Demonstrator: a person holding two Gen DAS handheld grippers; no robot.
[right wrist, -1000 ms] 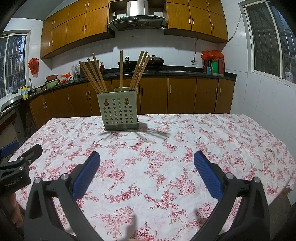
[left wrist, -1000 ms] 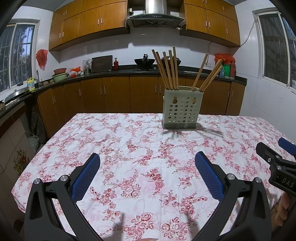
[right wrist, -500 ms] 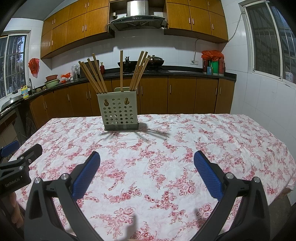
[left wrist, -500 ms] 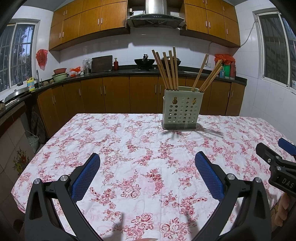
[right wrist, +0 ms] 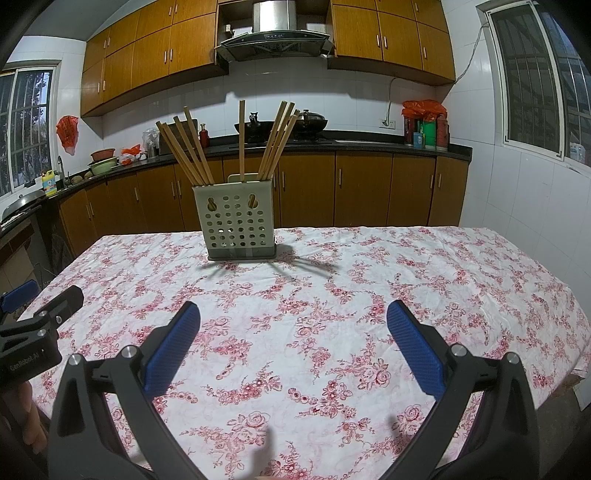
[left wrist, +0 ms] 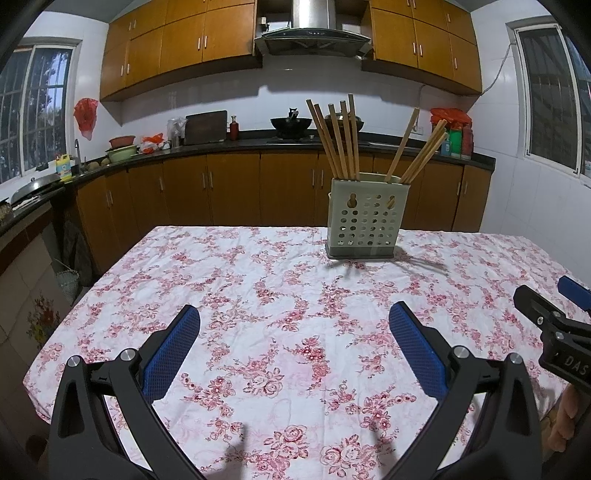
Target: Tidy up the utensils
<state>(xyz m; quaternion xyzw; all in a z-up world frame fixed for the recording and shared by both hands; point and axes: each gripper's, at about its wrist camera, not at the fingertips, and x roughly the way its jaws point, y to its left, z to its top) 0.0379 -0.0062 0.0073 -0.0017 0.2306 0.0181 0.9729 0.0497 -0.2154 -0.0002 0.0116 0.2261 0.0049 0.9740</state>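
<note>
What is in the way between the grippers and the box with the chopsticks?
Nothing visible. Only bare flowered tablecloth lies between the open left gripper, the open right gripper and the chopstick holder.

A kitchen with white tiled walls (left wrist: pixel 221 99) holds wooden wall cabinets (left wrist: pixel 177 40) on both sides of a steel range hood (left wrist: pixel 312 35), above a dark counter (left wrist: pixel 221 146) that runs over matching base cabinets (left wrist: pixel 232 188) and turns along the left wall. Barred windows sit at the left (left wrist: pixel 33 114) and the right (right wrist: pixel 532 74) (daylight shows through both), and a red bag (left wrist: pixel 85 114) hangs on the wall near the left one. The tabletop (left wrist: pixel 280 295) in front wears a white cloth printed with red roses, and a wok (left wrist: pixel 291 122) rests on the stove beneath the hood.
</note>
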